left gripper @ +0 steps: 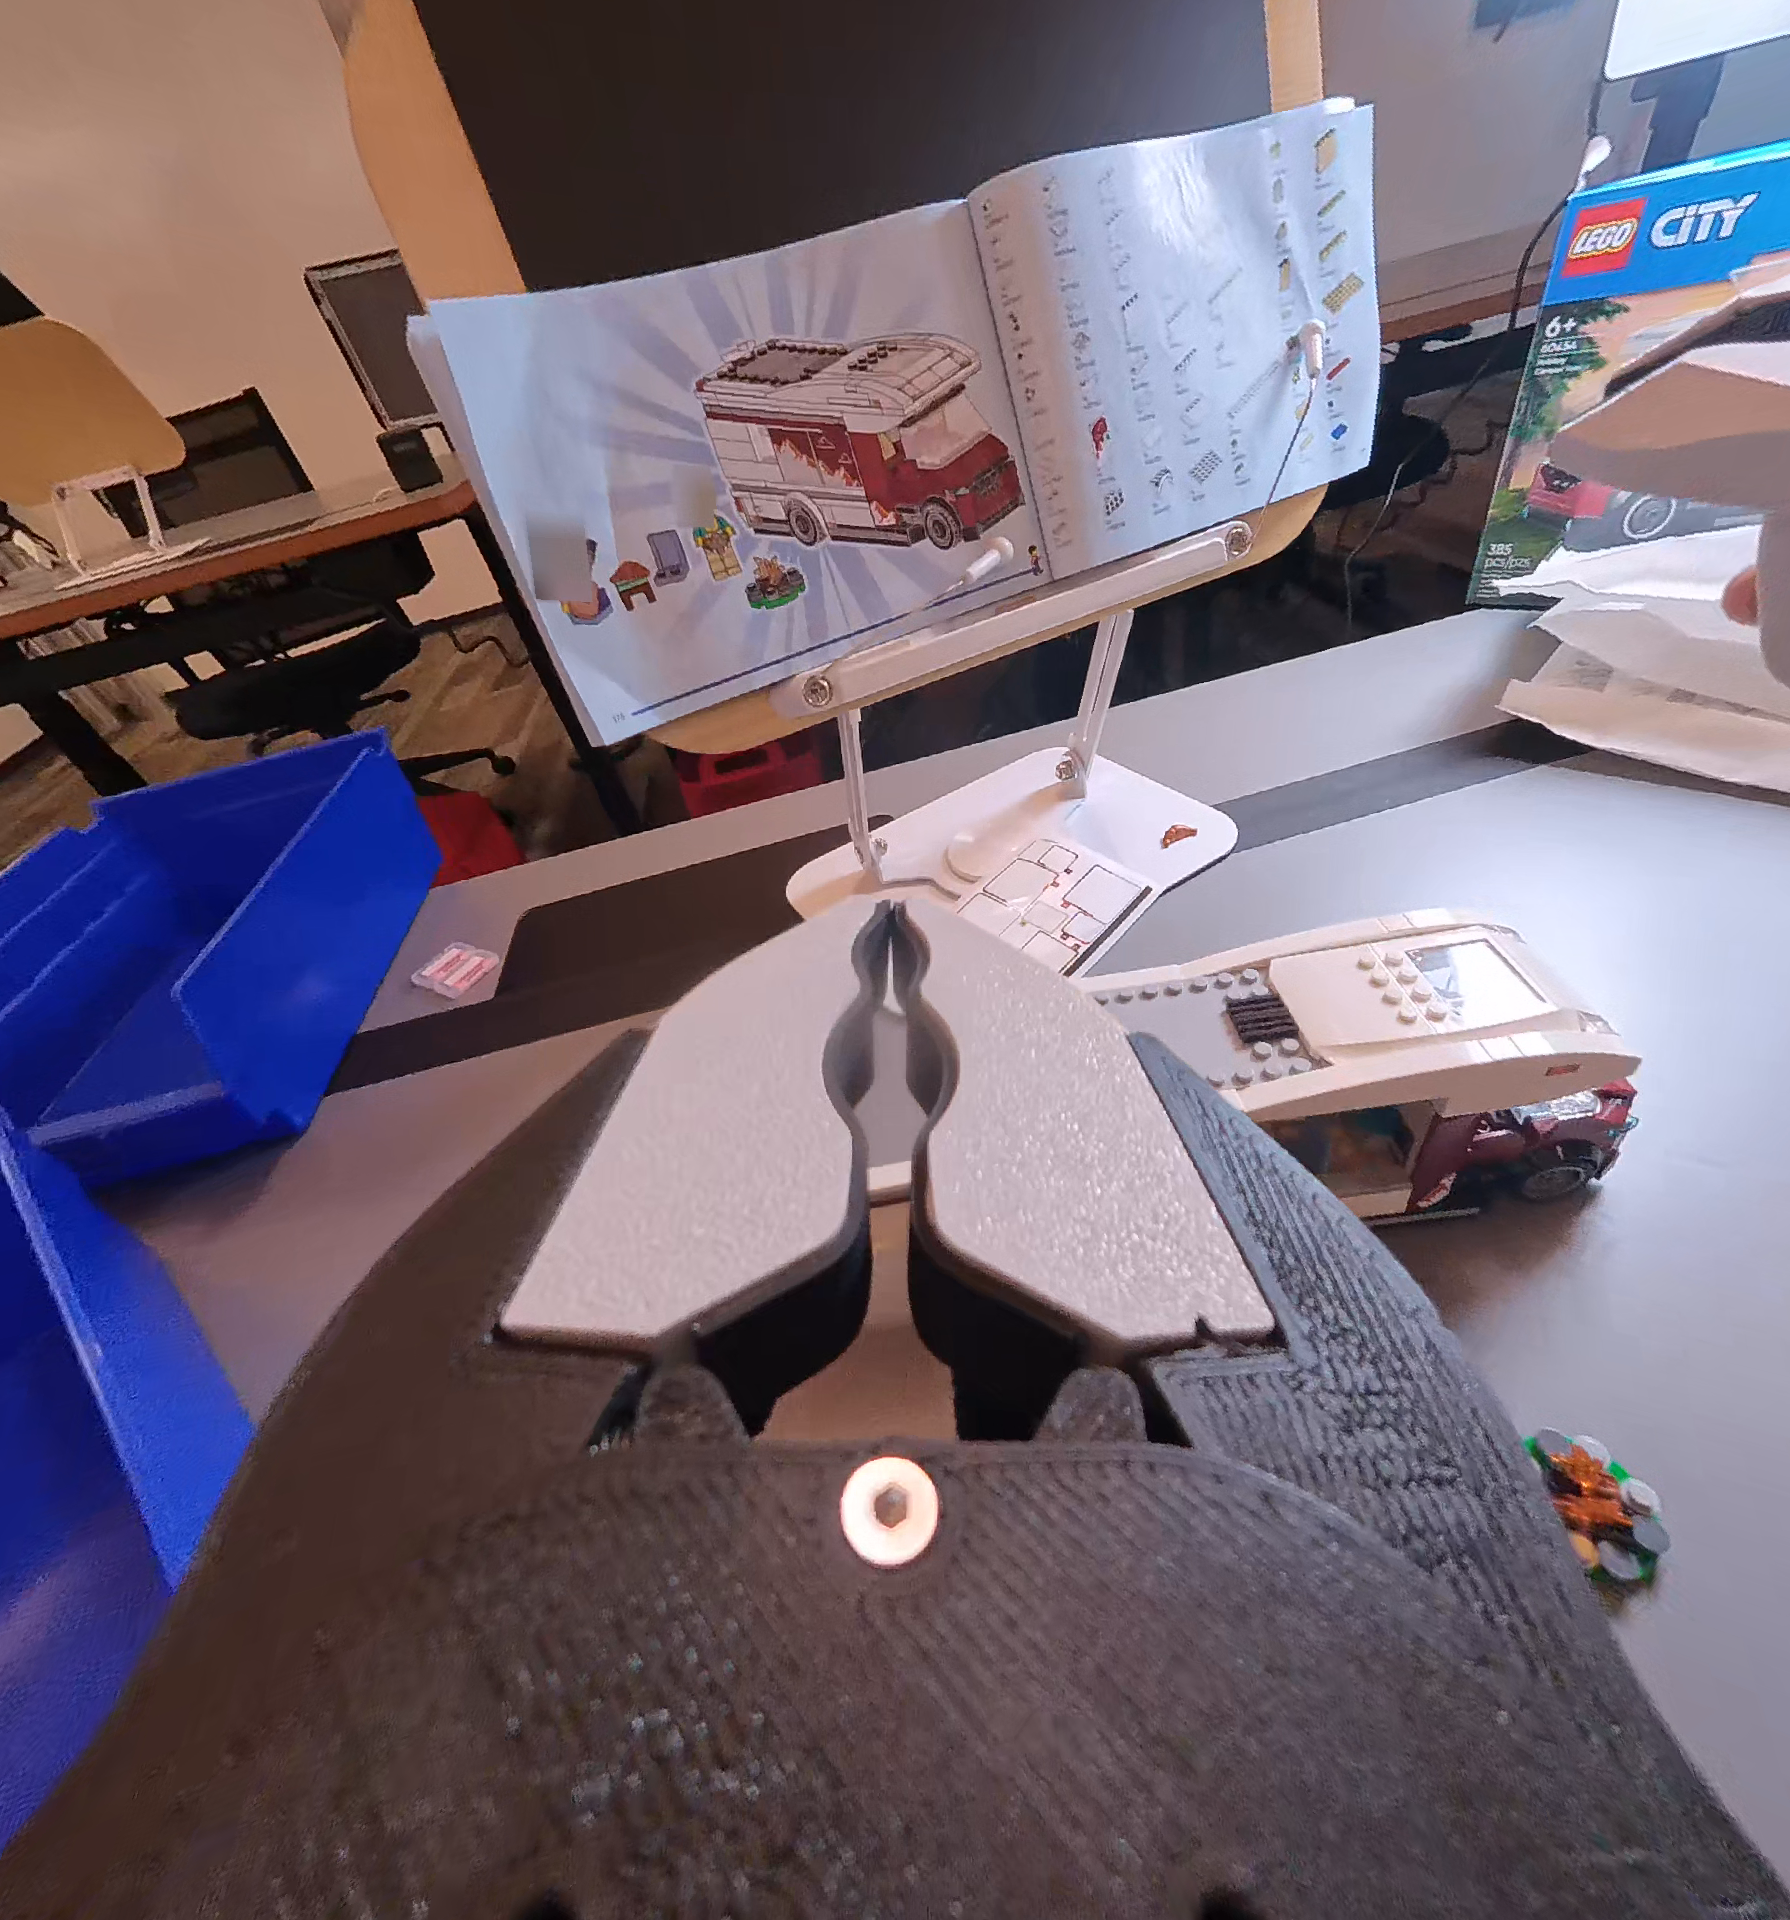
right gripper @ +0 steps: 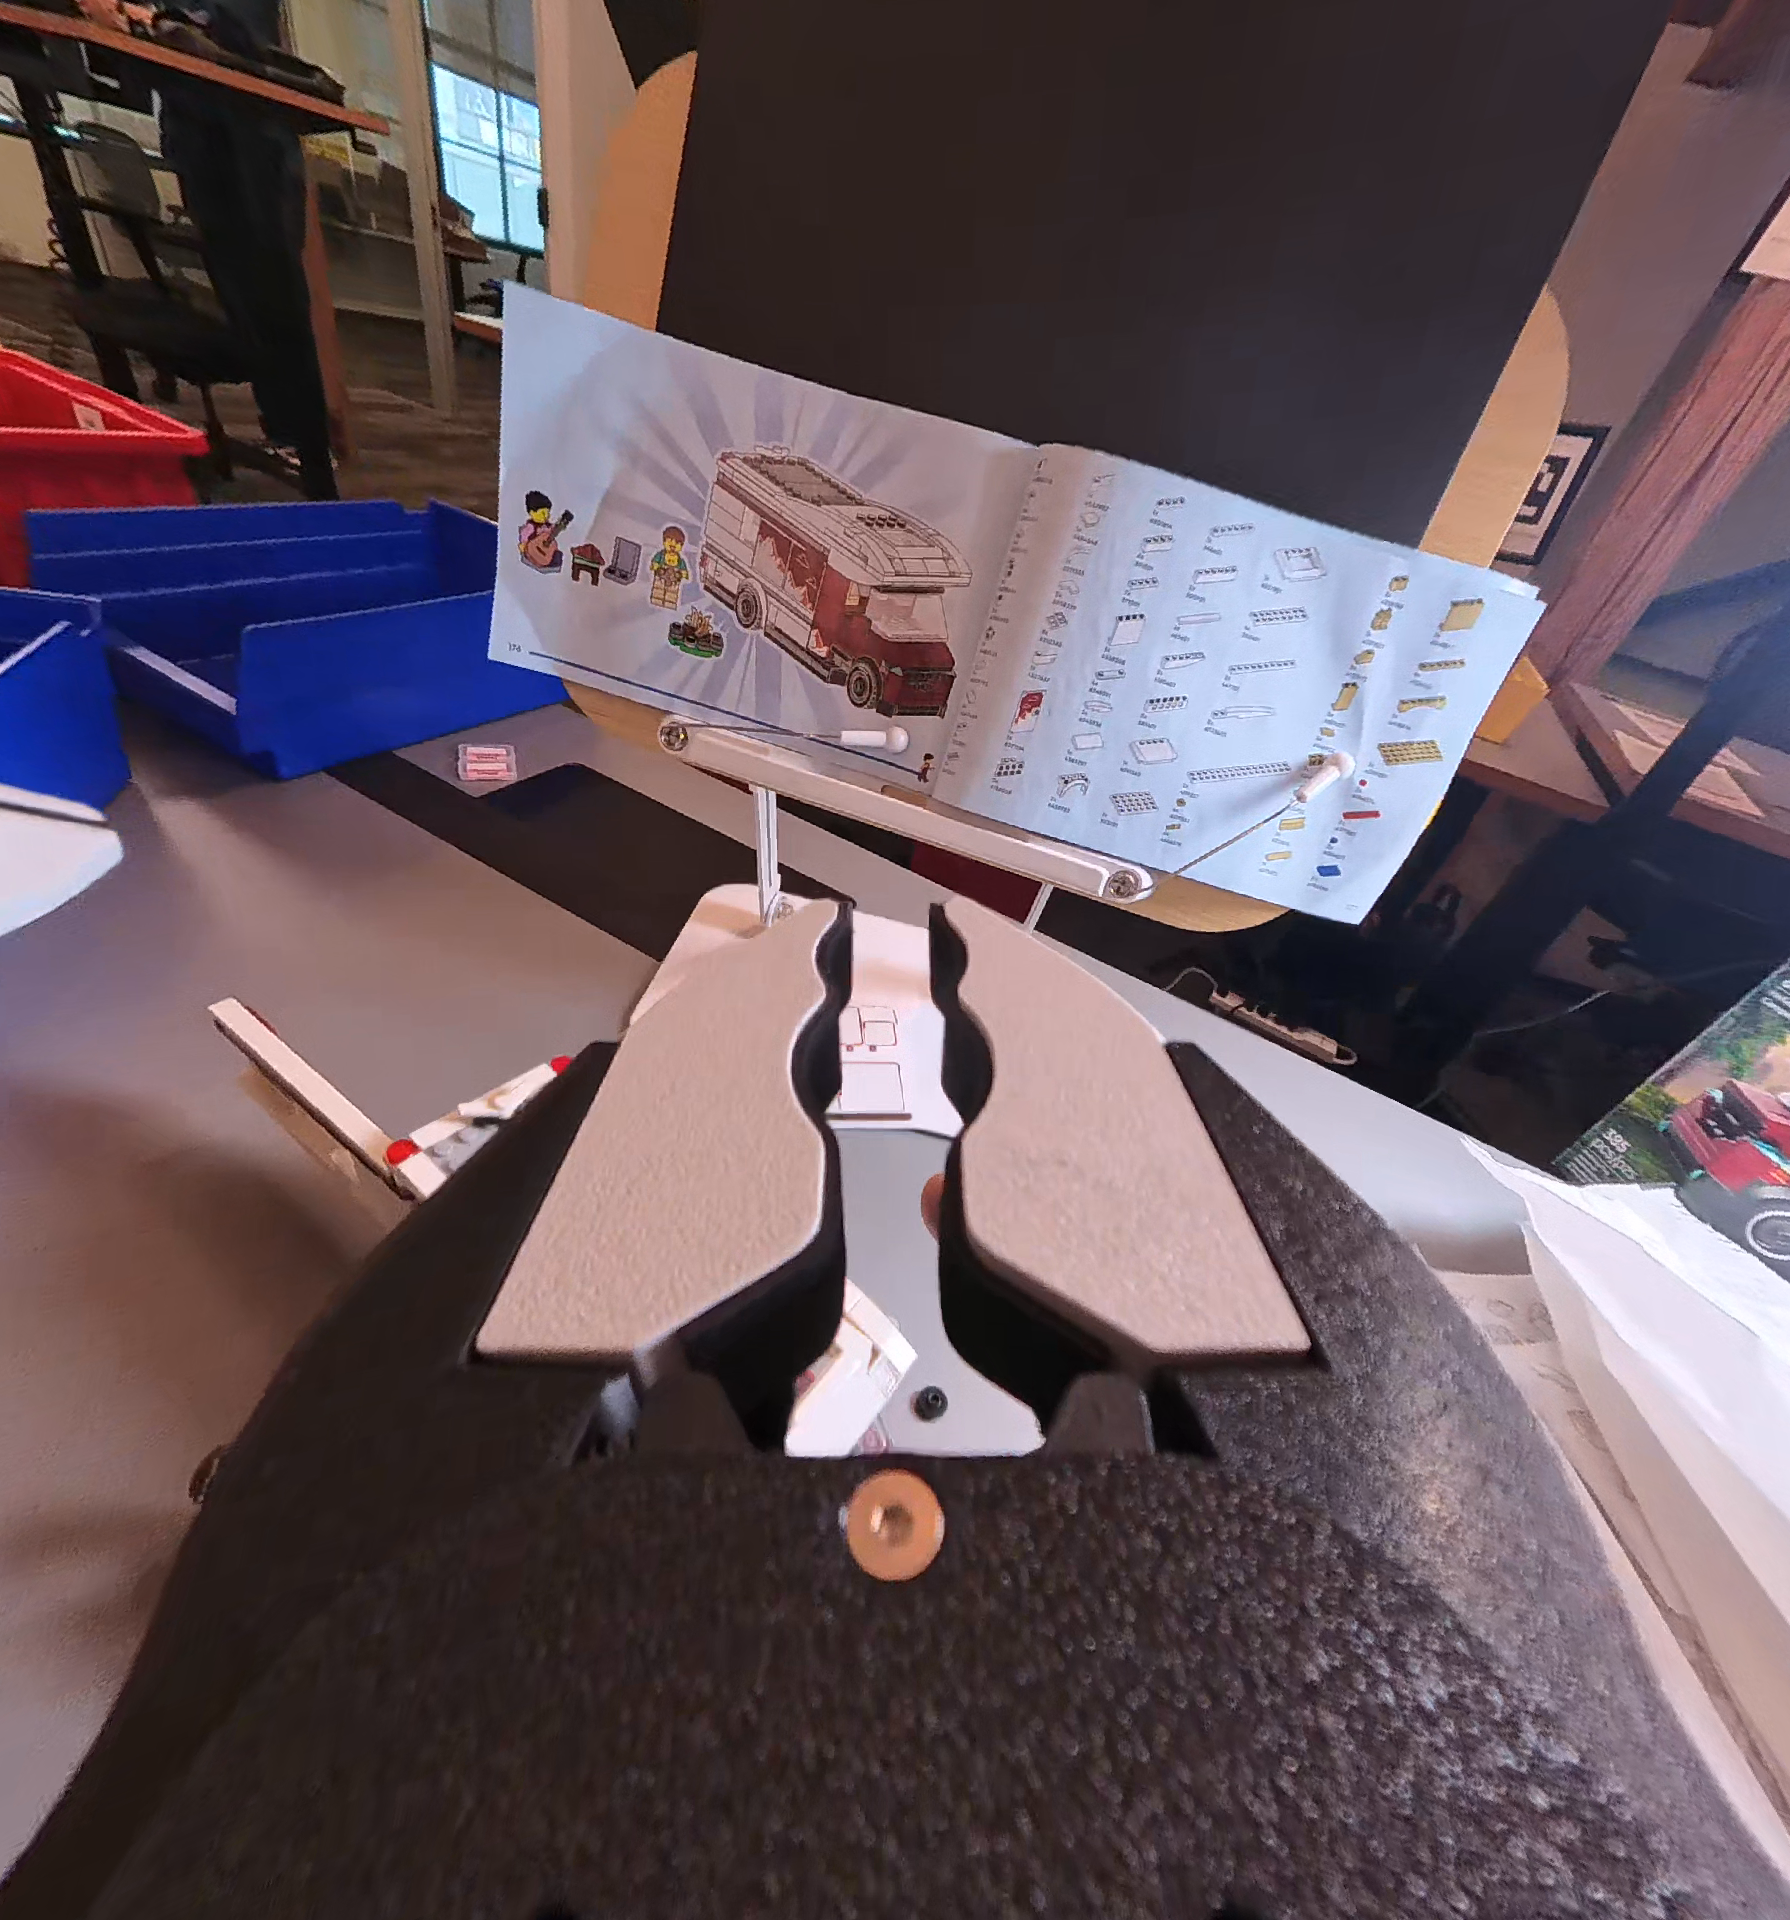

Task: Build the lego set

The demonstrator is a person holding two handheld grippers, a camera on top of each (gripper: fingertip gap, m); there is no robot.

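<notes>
My left gripper [left gripper: 892,914] is shut, its tips pressed together with nothing between them, above the table just before the white base [left gripper: 1130,821] of a book stand. A white and dark red brick camper van [left gripper: 1390,1049] lies to its right. My right gripper [right gripper: 889,920] is open with a narrow gap and nothing between its tips. It hovers over that stand base [right gripper: 886,966] and the sticker sheet [right gripper: 875,1081] on it. Parts of the camper show under it, with a white plate [right gripper: 330,1091] sticking out at the left.
An open instruction booklet [left gripper: 870,447] [right gripper: 974,644] rests on the stand. Blue bins [left gripper: 195,935] [right gripper: 278,623] and a red bin [right gripper: 39,457] stand left. A small campfire build [left gripper: 1597,1507], a toy box [left gripper: 1649,343] [right gripper: 1753,1101] and white paper bags [right gripper: 1701,1403] lie right. A small pink pack [left gripper: 455,968] lies near the bins. My hands' fingertips stand some 15 centimetres from each other.
</notes>
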